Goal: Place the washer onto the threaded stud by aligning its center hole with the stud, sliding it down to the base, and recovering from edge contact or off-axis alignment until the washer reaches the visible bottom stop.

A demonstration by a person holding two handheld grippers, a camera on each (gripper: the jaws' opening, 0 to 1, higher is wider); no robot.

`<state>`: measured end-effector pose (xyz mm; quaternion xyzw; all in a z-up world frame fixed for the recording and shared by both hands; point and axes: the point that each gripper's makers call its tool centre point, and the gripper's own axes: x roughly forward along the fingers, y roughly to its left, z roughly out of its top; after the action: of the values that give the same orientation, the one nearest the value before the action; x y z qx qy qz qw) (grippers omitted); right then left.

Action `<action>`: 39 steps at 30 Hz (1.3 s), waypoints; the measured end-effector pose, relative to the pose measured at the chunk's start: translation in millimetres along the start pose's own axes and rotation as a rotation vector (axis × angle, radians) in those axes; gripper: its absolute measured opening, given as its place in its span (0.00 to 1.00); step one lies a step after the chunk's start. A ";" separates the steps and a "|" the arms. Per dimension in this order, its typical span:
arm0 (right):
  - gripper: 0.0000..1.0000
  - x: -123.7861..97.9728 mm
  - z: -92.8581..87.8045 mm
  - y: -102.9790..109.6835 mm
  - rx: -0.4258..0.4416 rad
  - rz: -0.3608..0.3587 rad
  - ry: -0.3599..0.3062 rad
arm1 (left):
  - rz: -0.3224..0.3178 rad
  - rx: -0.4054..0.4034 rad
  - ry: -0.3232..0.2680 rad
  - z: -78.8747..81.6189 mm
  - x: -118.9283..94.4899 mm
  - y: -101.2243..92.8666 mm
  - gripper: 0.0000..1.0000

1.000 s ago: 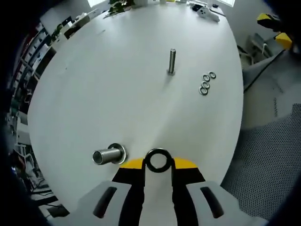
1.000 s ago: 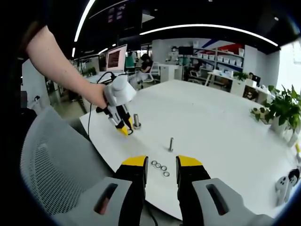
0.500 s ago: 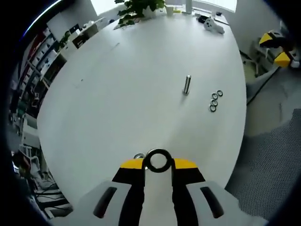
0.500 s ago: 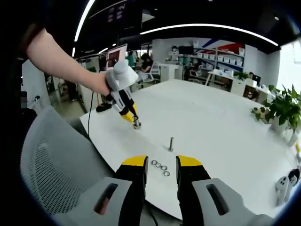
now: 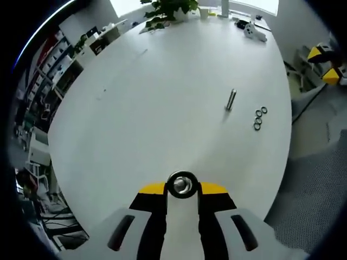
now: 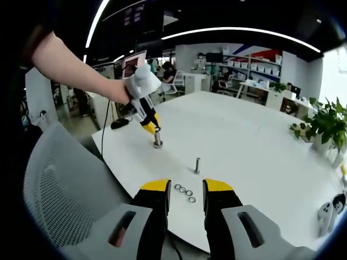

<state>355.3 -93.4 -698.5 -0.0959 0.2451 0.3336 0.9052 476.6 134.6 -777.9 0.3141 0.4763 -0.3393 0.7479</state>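
Jaws of the left gripper are pressing together on a washer, which is showing as a dark ring held flat between the yellow tips in the left gripper view. Through the ring's centre hole, the grey top of a threaded stud is appearing, so the washer is sitting over the stud's upper end; whether it is touching the threads cannot be told. In the right gripper view, the same left gripper is pointing down at the thick stud, which is standing upright on the white tabletop near its edge, and a person's hand is gripping the tool's white body. The washer itself is too small to make out in that view. Jaws of the right gripper are standing apart with nothing between them, hanging above the near edge of the tabletop. A thinner stud is standing upright near the middle of the near side, well apart from the thick one, and a short row of spare washers is lying flat just beside it toward the edge. The left gripper view is showing the thinner stud and the spare washers farther up the tabletop. A mesh chair back is standing beside the tabletop, and a potted plant is sitting at its far right.
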 end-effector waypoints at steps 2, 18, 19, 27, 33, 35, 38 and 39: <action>0.26 -0.1 0.0 0.2 -0.001 0.000 0.000 | 0.002 -0.002 0.005 -1.2 1.1 1.5 0.19; 0.26 0.8 -1.2 1.2 -0.005 0.006 0.007 | 0.000 0.018 0.053 -11.1 15.5 8.1 0.19; 0.26 0.8 -1.3 1.1 -0.004 0.006 0.008 | 0.002 0.017 0.054 -11.5 16.2 9.1 0.19; 0.26 1.6 -2.5 1.9 -0.005 0.011 0.015 | -0.012 0.006 0.067 -14.1 26.5 7.6 0.19; 0.26 2.4 -4.8 2.1 -0.004 0.013 0.027 | -0.026 0.042 0.089 -16.8 39.9 6.9 0.19; 0.26 2.7 -5.4 2.3 -0.003 0.015 0.031 | -0.032 0.044 0.095 -18.4 44.2 5.4 0.19; 0.26 3.4 -5.9 2.8 -0.004 0.019 0.036 | -0.036 0.036 0.100 -19.9 48.0 3.8 0.19; 0.26 3.8 -6.4 3.4 -0.005 0.023 0.039 | -0.042 0.025 0.101 -20.2 49.7 2.2 0.19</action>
<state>353.2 -90.9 -705.9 -0.1018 0.2629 0.3428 0.8961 484.0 141.5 -830.7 0.3299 0.5158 -0.3445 0.7116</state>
